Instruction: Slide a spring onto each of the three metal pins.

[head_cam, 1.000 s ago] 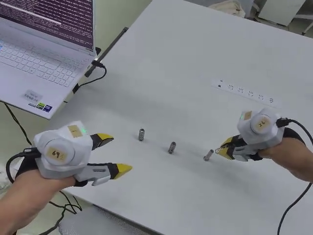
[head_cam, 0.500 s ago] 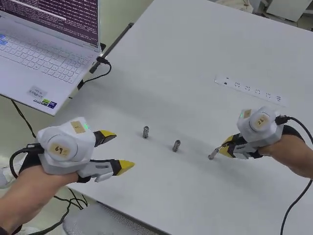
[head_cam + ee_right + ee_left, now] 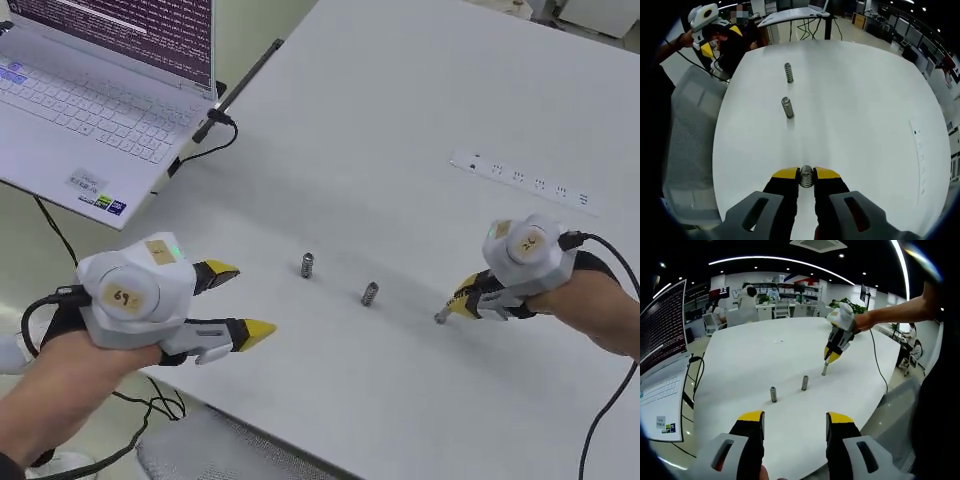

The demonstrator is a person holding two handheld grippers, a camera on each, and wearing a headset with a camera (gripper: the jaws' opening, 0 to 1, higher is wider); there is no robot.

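Spring (image 3: 806, 177) pinched between right gripper (image 3: 462, 306) jaws, low over white table (image 3: 400, 120); left gripper (image 3: 243, 300) jaws spread apart, empty, near table edge.

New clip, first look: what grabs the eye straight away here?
The right gripper pinched shut on a small spring, low at the near right of the white table, draws the eye first. Next come two more springs standing upright in a row at mid-table. The left gripper hangs open at near left, and an open laptop sits far left.
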